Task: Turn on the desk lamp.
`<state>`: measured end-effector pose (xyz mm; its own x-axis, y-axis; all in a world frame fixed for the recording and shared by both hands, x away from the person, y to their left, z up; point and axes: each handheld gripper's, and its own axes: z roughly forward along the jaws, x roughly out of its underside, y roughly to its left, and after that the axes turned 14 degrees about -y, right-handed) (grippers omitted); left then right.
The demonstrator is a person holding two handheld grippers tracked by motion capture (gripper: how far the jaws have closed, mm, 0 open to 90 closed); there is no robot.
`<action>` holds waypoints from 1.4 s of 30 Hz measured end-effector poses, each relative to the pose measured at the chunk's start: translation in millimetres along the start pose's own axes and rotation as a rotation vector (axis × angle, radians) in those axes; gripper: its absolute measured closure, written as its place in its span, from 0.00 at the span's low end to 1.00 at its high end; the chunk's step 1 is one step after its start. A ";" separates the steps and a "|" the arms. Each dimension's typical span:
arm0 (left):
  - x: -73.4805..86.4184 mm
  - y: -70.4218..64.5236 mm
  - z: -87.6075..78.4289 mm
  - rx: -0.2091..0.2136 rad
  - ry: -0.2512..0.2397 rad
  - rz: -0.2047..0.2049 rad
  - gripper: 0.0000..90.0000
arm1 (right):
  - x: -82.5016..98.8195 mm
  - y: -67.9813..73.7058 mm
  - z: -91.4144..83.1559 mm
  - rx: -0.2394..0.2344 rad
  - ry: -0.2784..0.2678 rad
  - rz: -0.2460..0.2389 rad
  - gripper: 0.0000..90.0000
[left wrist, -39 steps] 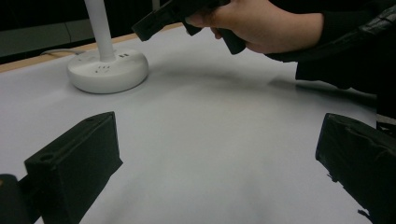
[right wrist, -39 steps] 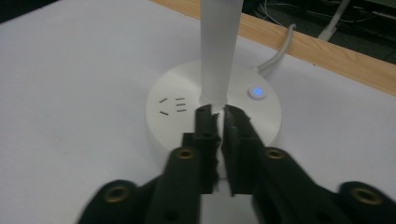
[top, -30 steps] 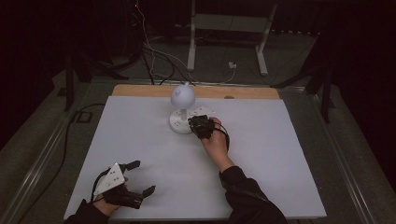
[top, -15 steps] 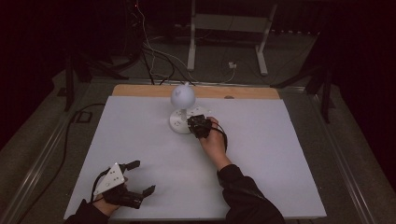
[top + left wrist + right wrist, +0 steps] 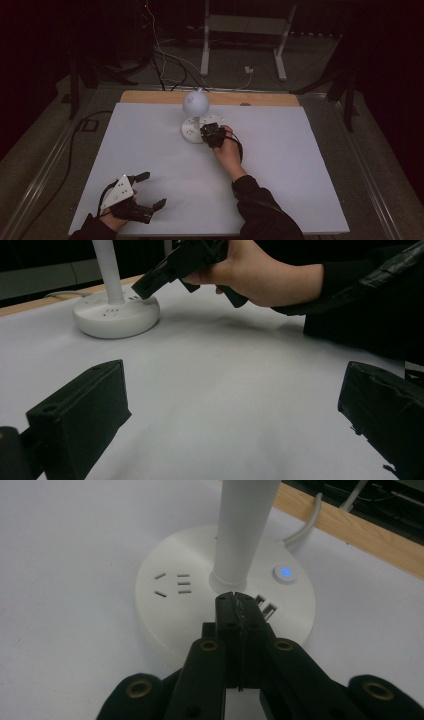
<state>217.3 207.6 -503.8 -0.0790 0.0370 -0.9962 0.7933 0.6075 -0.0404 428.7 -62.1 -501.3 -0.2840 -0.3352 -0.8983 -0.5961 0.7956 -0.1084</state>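
White table [image 5: 300, 175] under dim light, dark floor beyond. At twelve o'clock, white lamp [image 5: 195, 116] on its round base [image 5: 170, 610], blue-lit button [image 5: 285, 572] at two o'clock of the stem. Right gripper [image 5: 239, 602] pressed closed over the base; left gripper [image 5: 148, 190] spread wide at seven o'clock; likely risk: tips sliding off, nudging the lamp over.

The lamp base [image 5: 200, 610] looks like smooth white plastic, the table [image 5: 300, 165] matt white, its far edge [image 5: 270, 99] bare wood.
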 end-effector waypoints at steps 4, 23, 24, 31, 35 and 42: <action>-0.1 -0.1 0.0 0.001 0.001 0.000 0.00 | 1.5 -0.1 1.7 0.000 0.003 0.000 1.00; -0.2 -0.3 -0.2 0.002 0.001 0.001 0.00 | 2.6 1.4 3.0 -0.004 0.004 0.000 1.00; -0.2 -0.3 -0.2 0.001 0.001 0.000 0.00 | 2.8 1.3 2.8 -0.004 0.003 0.004 1.00; -0.3 -0.4 -0.3 0.002 0.001 -0.001 0.00 | 3.4 1.0 2.9 -0.005 -0.002 0.004 1.00; -0.3 -0.4 -0.3 0.003 0.000 -0.001 0.00 | 4.1 1.2 2.4 -0.004 -0.005 0.000 1.00; -0.1 -0.5 0.2 0.003 0.001 -0.001 0.00 | 5.3 1.2 1.6 -0.005 -0.010 0.003 1.00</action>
<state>217.0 207.2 -503.7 -0.0807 0.0376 -0.9960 0.7950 0.6051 -0.0415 427.7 -62.1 -506.8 -0.2782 -0.3272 -0.9031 -0.5987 0.7943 -0.1033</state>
